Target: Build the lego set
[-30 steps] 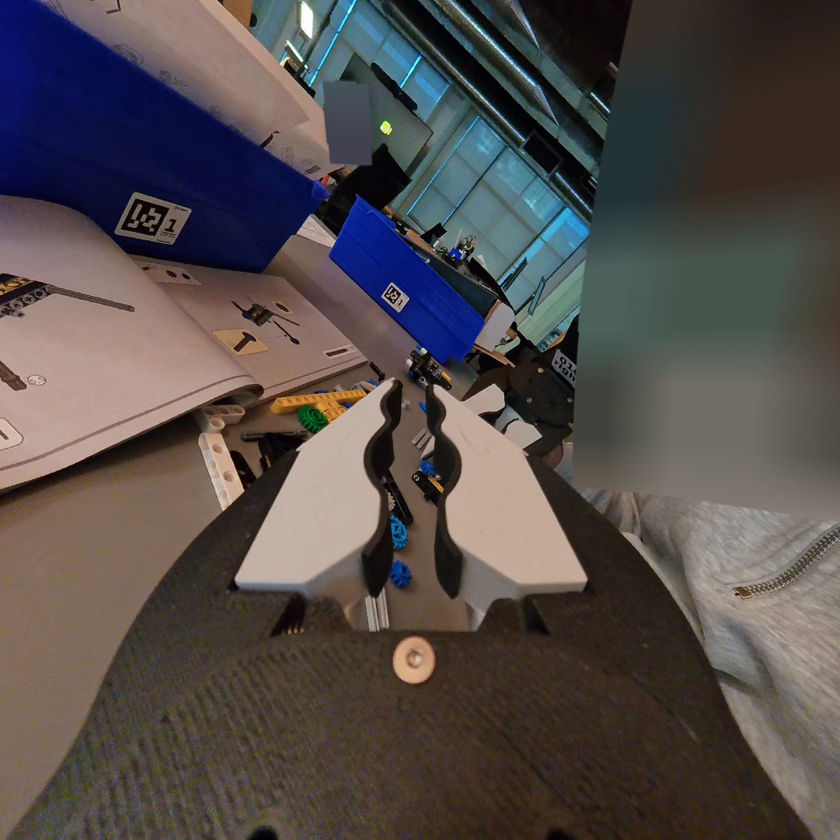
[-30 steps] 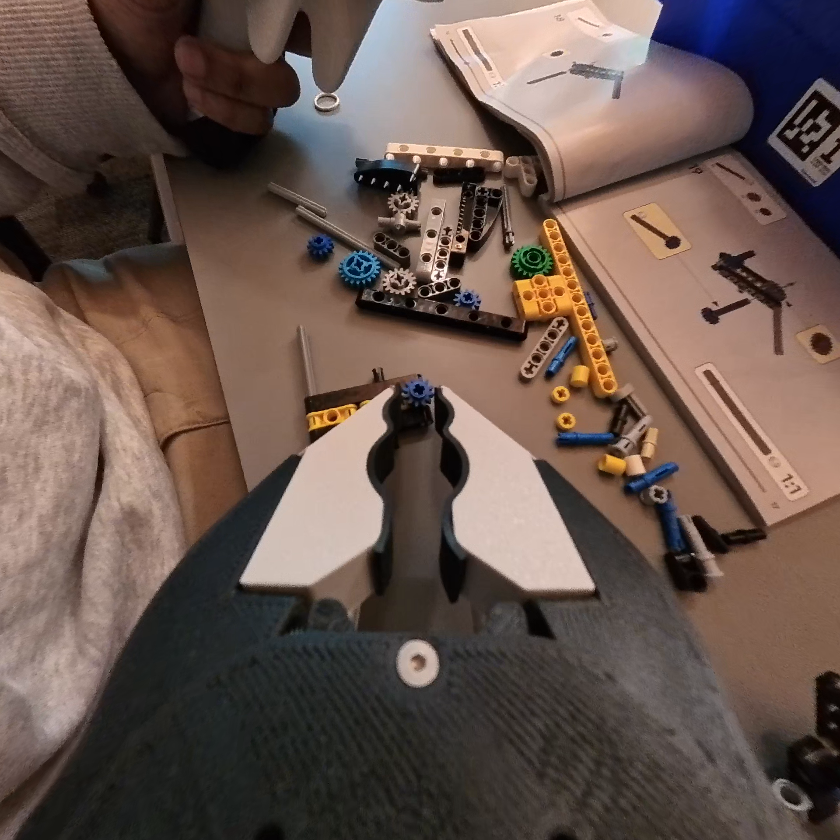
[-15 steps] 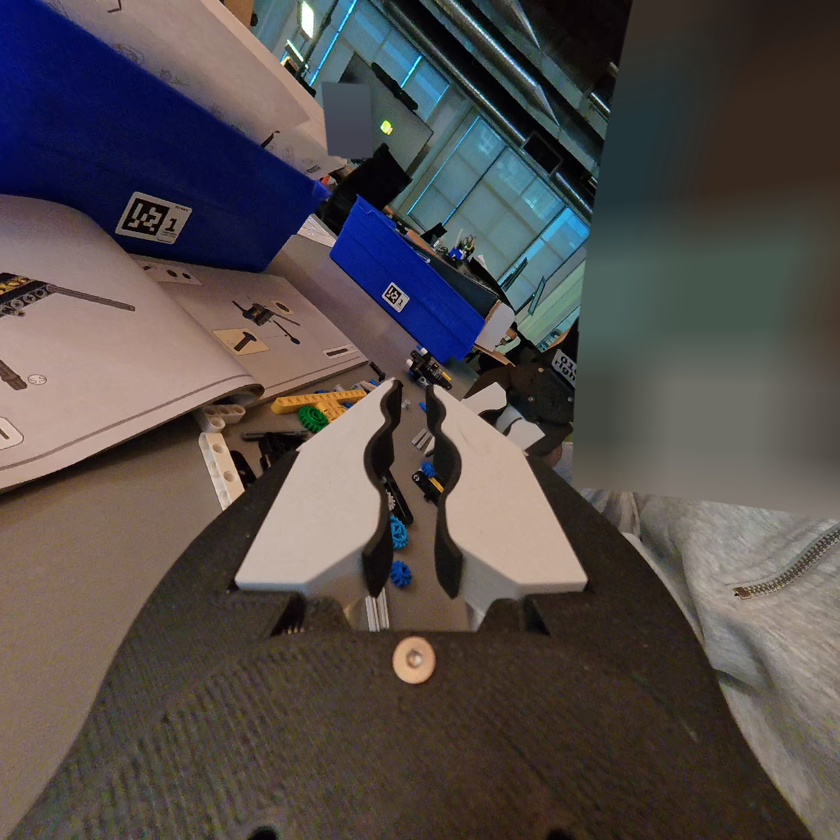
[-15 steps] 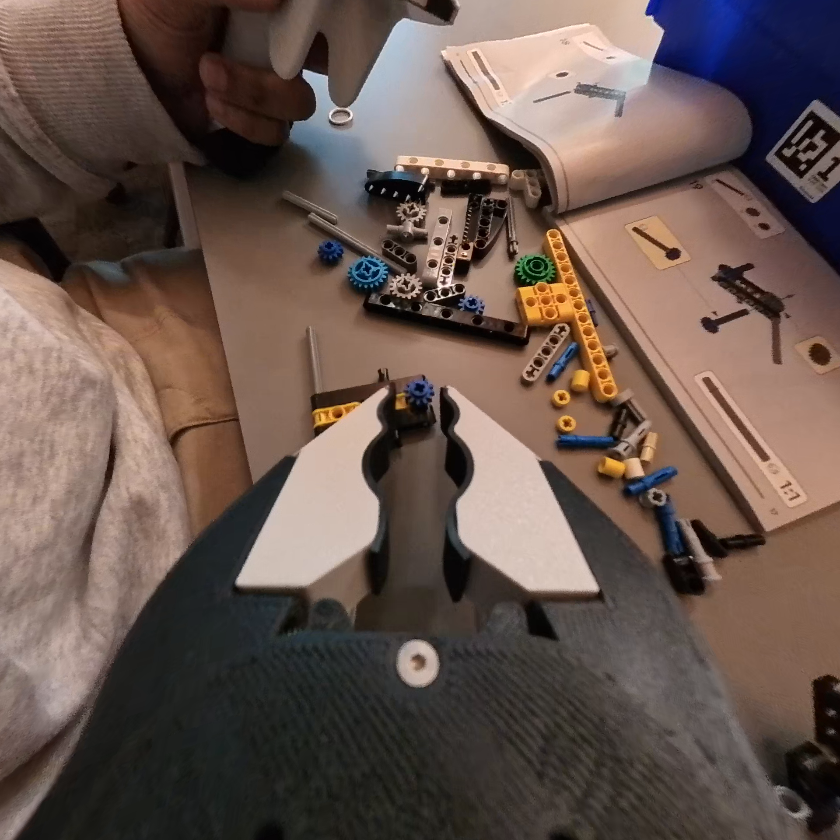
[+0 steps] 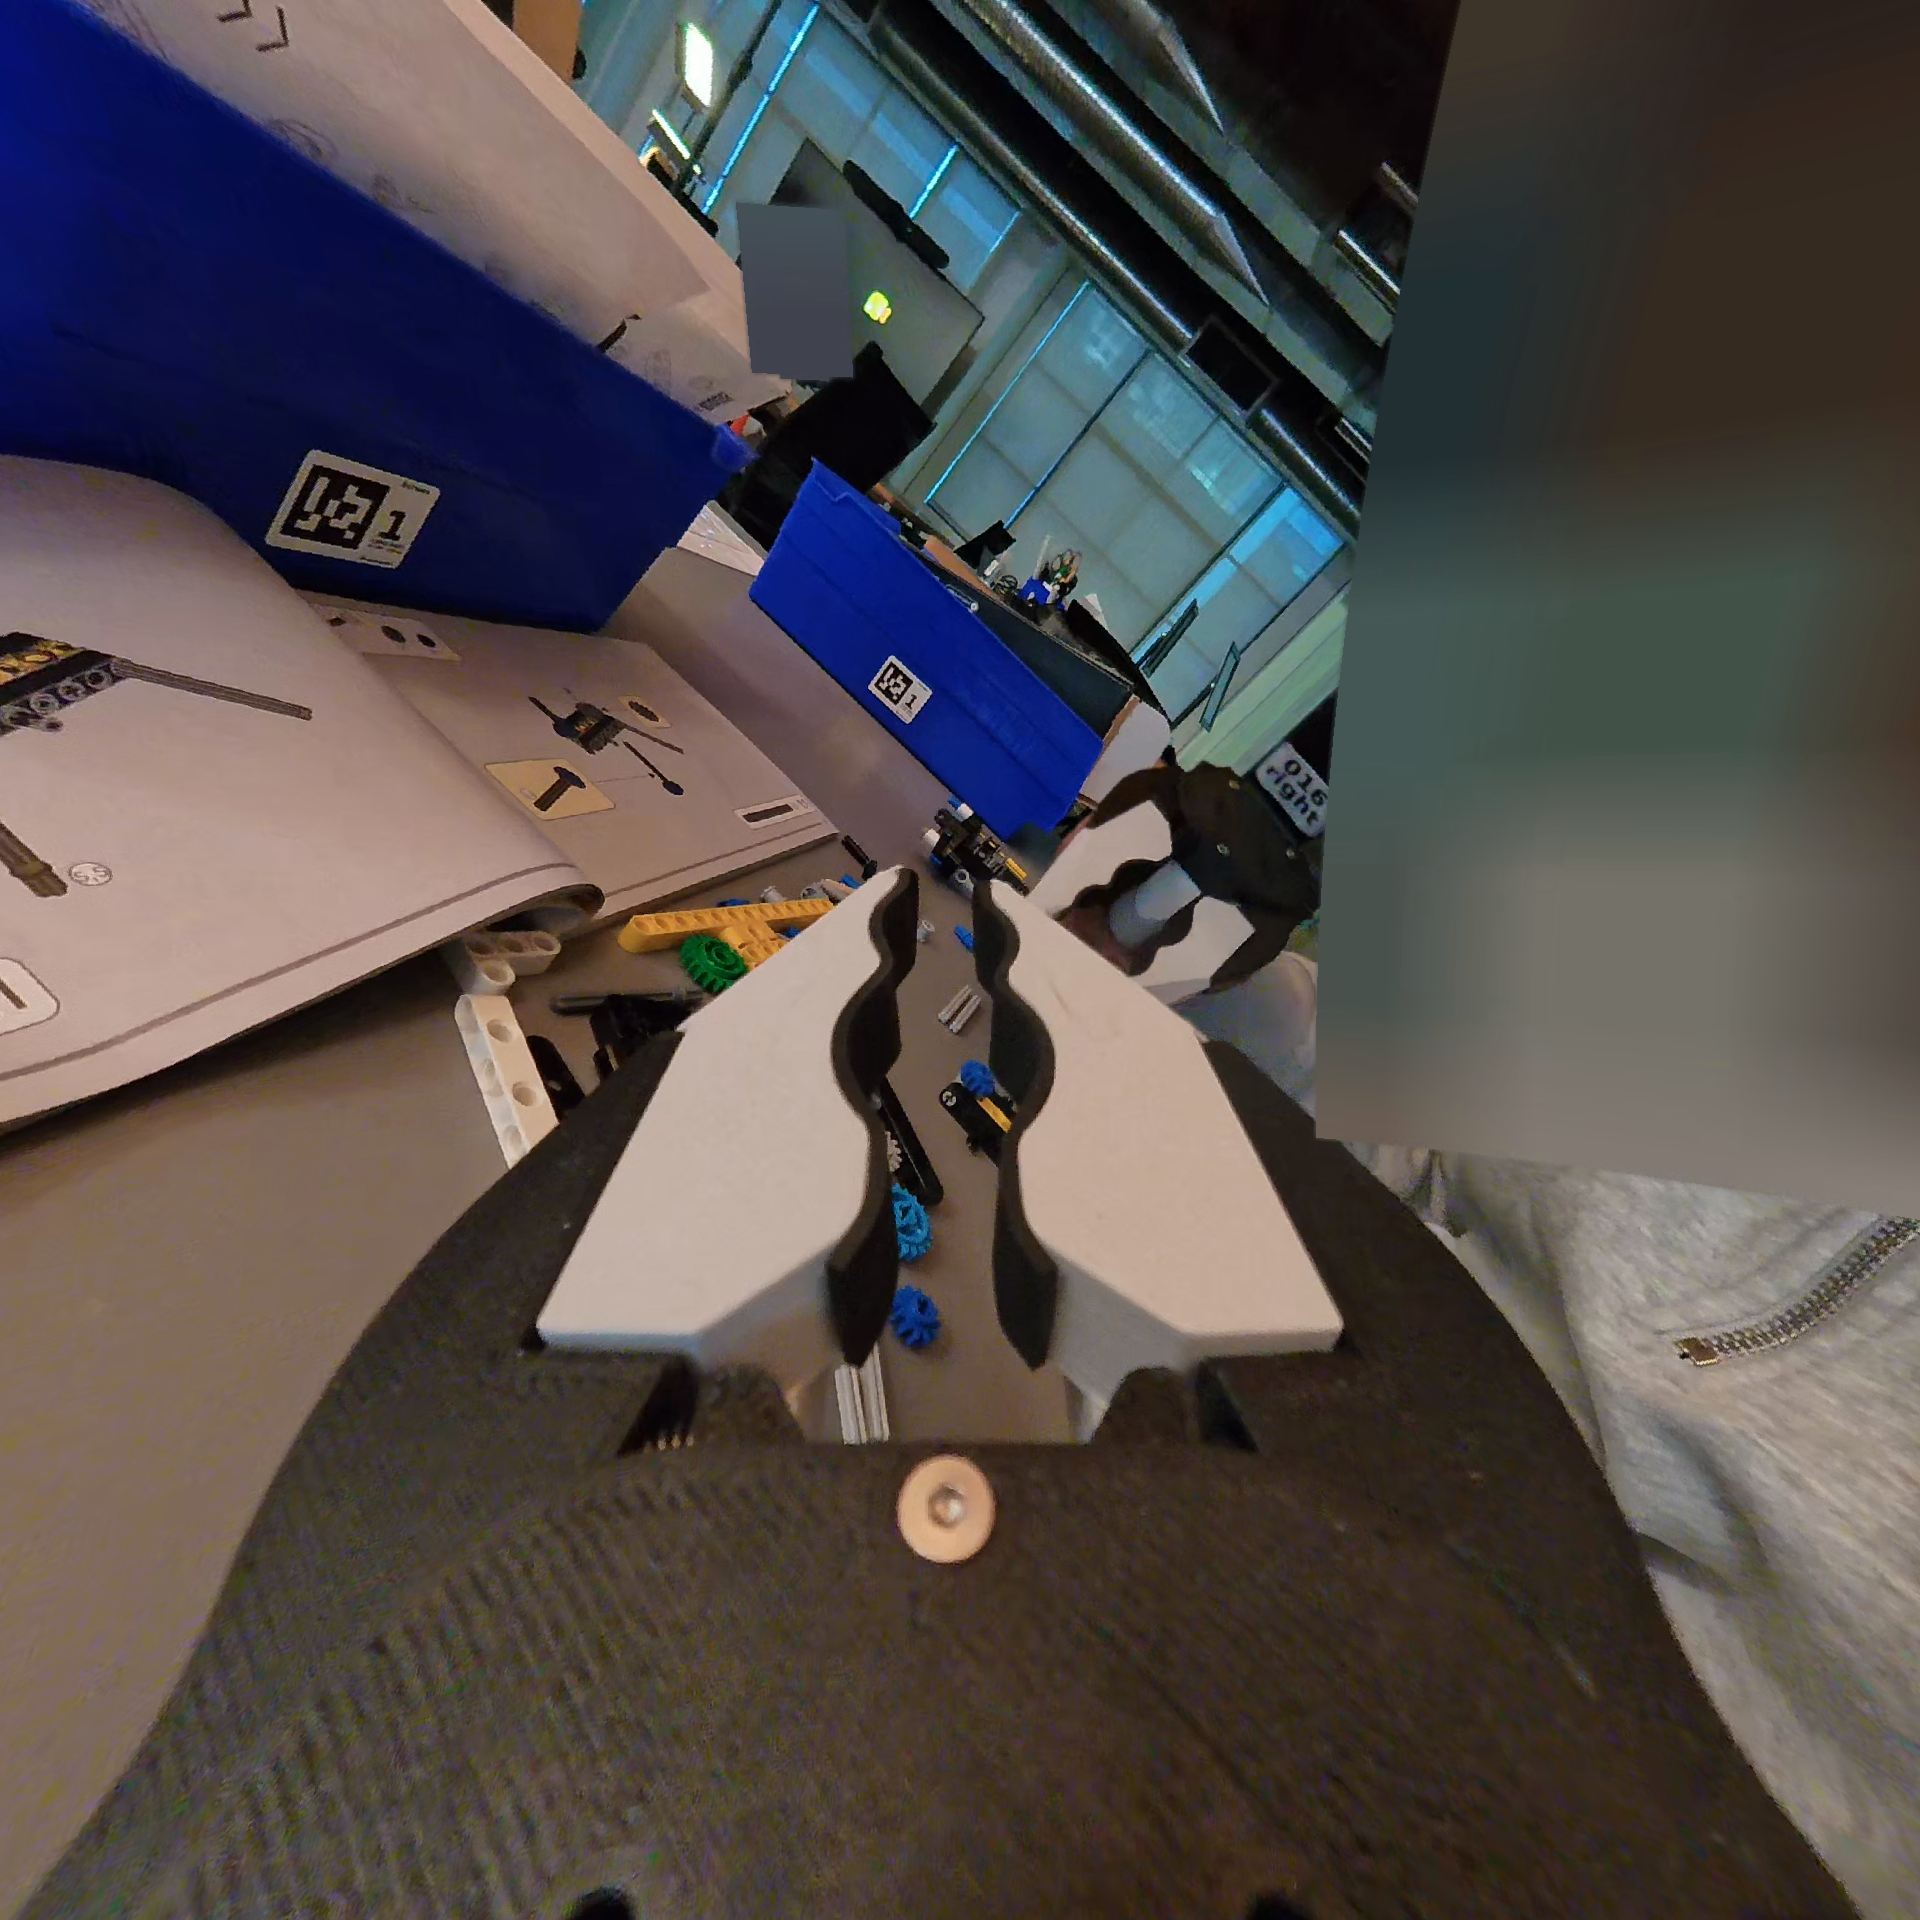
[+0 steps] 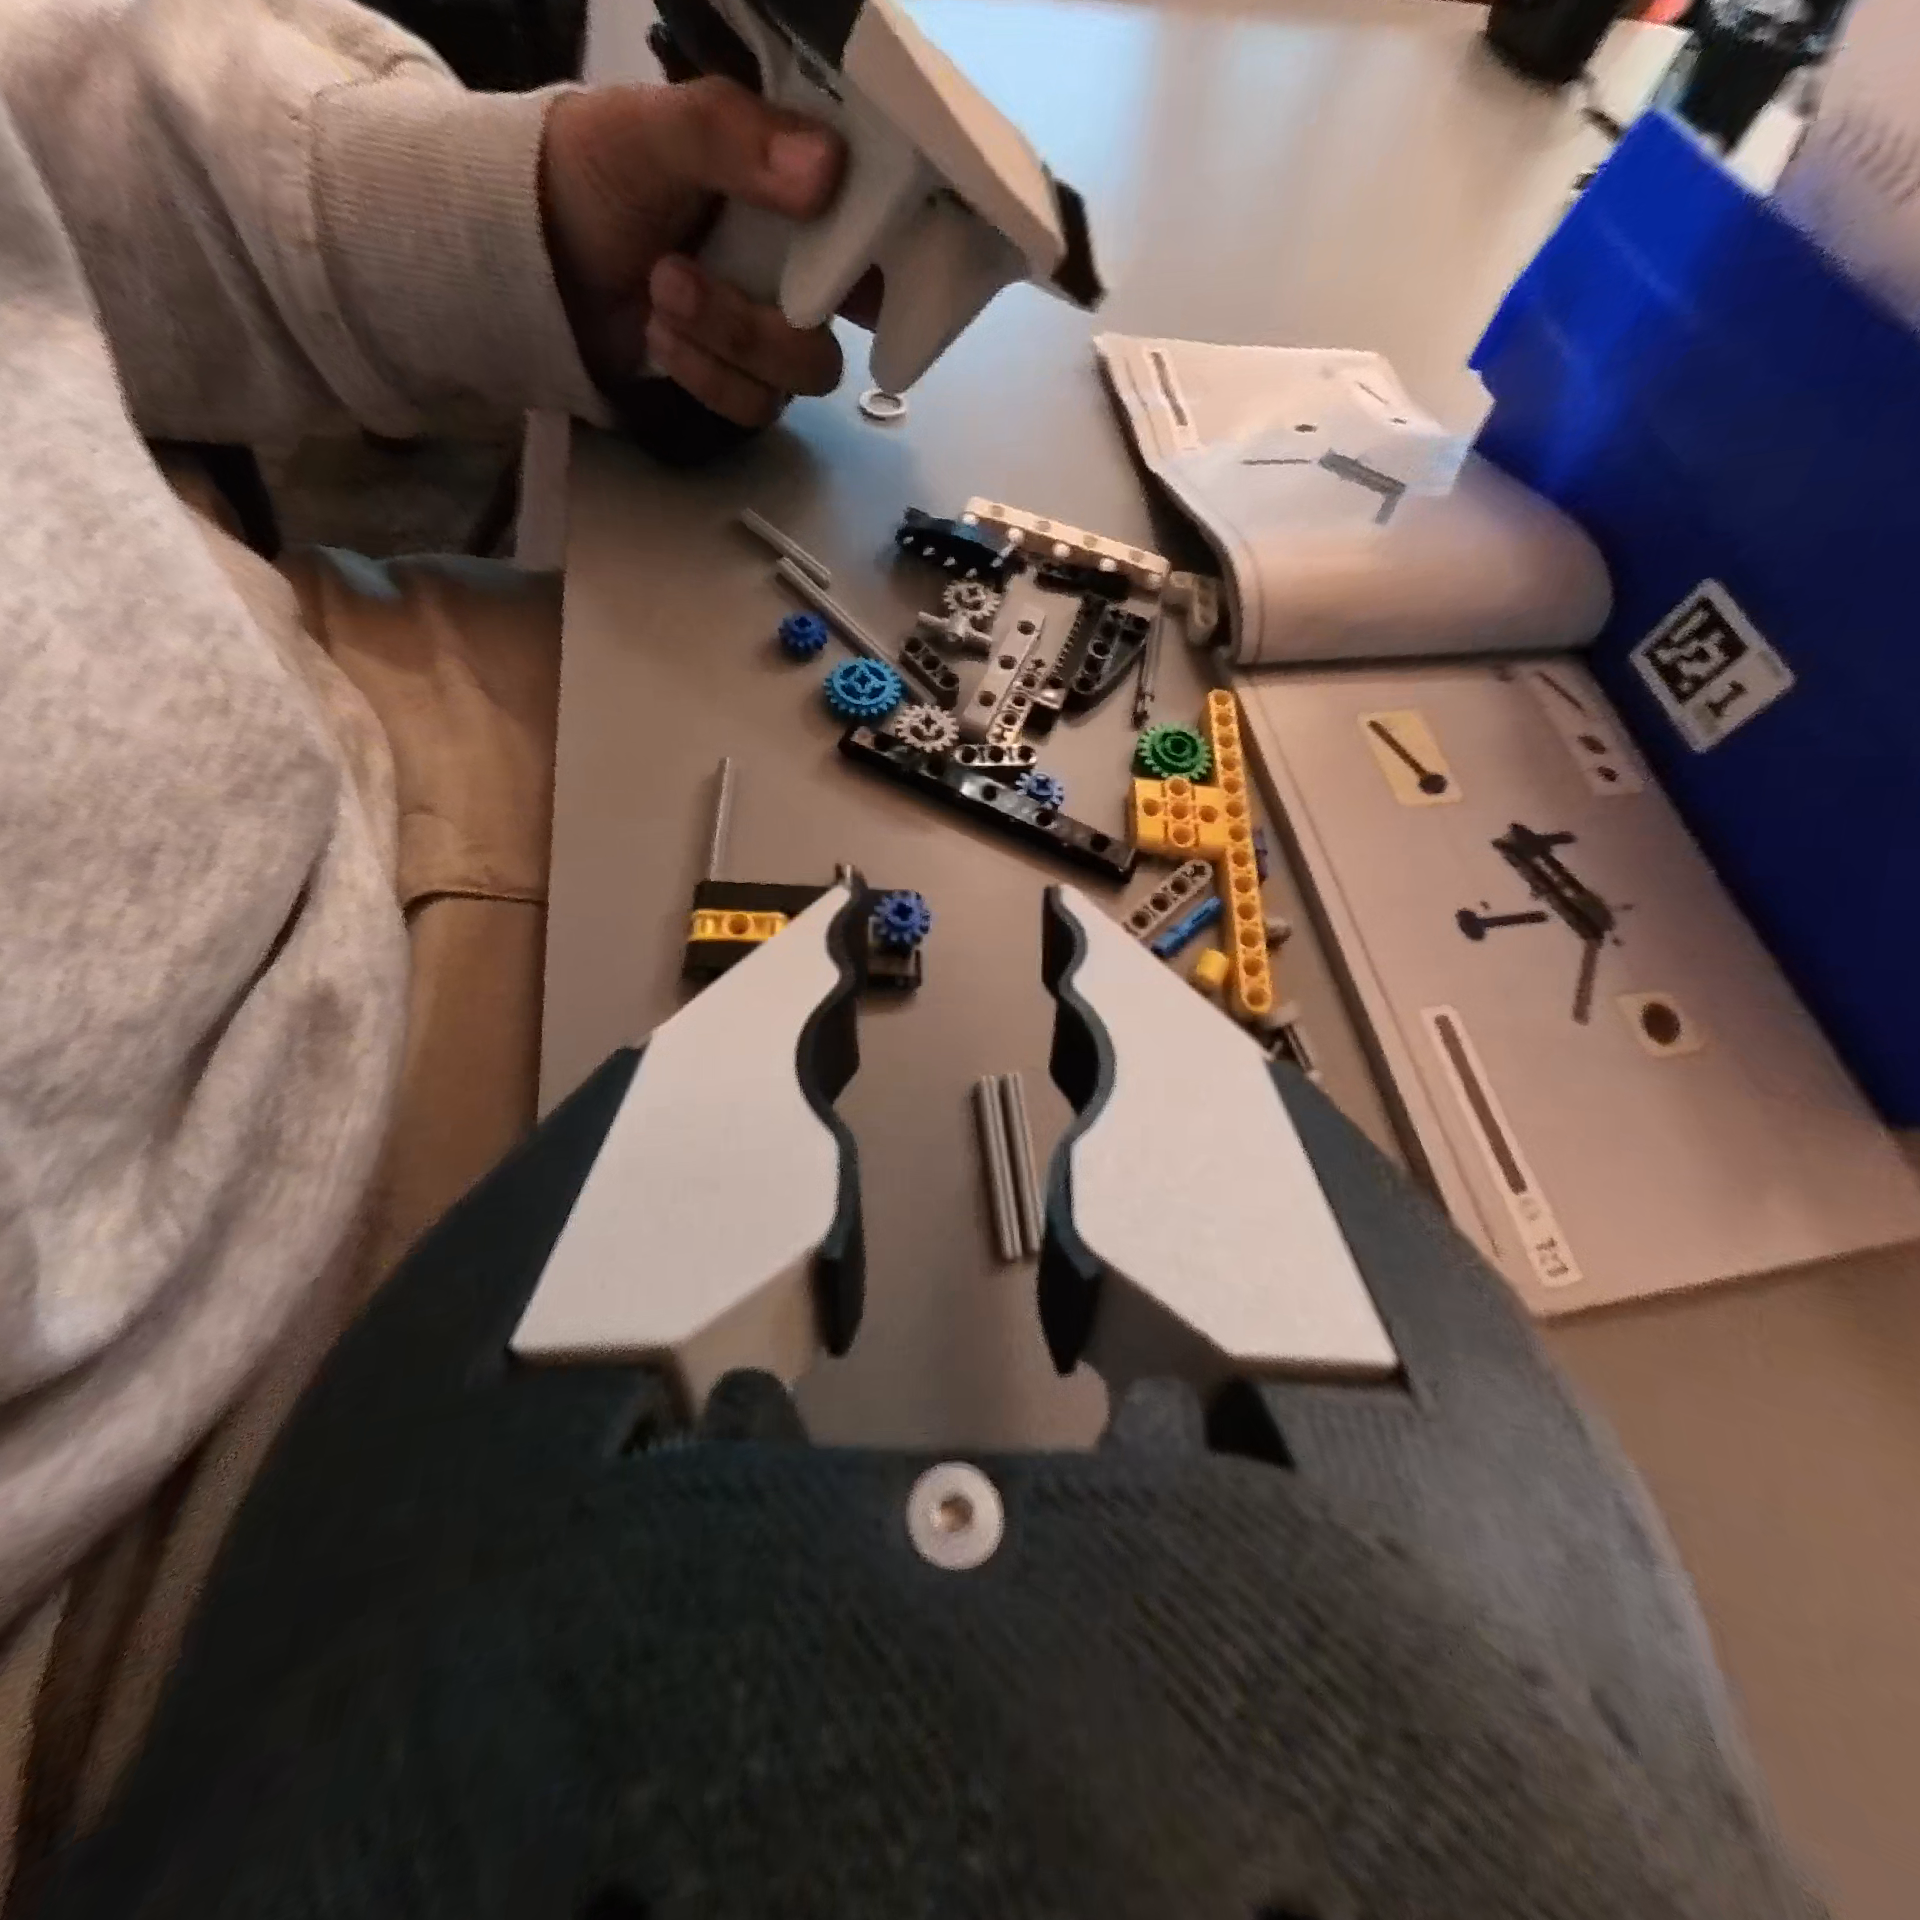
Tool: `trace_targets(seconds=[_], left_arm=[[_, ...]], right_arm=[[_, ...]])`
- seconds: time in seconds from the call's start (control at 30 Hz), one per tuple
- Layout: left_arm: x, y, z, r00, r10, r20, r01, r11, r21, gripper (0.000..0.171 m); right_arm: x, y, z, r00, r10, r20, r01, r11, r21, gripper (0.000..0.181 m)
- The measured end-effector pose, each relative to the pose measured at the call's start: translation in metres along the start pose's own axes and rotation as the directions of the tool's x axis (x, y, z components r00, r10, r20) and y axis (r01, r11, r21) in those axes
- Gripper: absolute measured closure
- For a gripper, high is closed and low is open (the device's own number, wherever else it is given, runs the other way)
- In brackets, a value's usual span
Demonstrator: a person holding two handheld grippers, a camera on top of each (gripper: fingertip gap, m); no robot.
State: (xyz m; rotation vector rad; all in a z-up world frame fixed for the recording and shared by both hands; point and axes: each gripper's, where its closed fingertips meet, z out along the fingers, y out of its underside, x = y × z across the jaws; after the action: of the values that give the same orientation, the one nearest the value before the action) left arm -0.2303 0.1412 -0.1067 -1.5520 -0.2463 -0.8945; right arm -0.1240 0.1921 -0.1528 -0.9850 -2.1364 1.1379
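In the right wrist view my right gripper (image 6: 945,904) is open and empty above the grey table (image 6: 665,582). A small black-and-yellow assembly with a blue gear (image 6: 899,916) sits on the table at its left fingertip, not held. Two grey axles (image 6: 1006,1164) lie between the fingers. My left gripper (image 5: 940,891) has only a narrow gap between its pads and holds nothing; it points low over the loose parts. It also shows in the right wrist view (image 6: 1039,239), held by a hand at the top. The assembly (image 5: 977,1107) shows through the left gripper's gap.
Loose parts lie mid-table: a yellow beam (image 6: 1236,862), a green gear (image 6: 1172,748), a long black beam (image 6: 987,795), blue gears (image 6: 862,686), a white beam (image 6: 1060,540). The open instruction booklet (image 6: 1538,935) and a blue bin (image 6: 1745,468) lie right. A small ring (image 6: 883,403) lies near the hand. The grippers' ends are close to 12 cm from one another.
My right gripper has opened and let go of the black-and-yellow assembly, which now rests on the table, and has drawn back. The left gripper has stayed put.
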Motion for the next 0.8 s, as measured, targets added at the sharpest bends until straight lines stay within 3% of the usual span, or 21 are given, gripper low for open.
trace_targets(seconds=[0.27,0.8], left_arm=[[0.0,-0.001,-0.001,1.0,-0.001,0.003,0.001,1.0,0.004,0.162],[0.0,-0.001,-0.001,1.0,-0.003,0.0,0.003,1.0,0.005,0.162]], right_arm=[[-0.013,0.013,0.021,0.972,-0.013,0.233,0.037,0.995,-0.095,0.15],[-0.017,0.023,0.028,0.97,-0.012,0.244,0.042,0.992,-0.118,0.163]])
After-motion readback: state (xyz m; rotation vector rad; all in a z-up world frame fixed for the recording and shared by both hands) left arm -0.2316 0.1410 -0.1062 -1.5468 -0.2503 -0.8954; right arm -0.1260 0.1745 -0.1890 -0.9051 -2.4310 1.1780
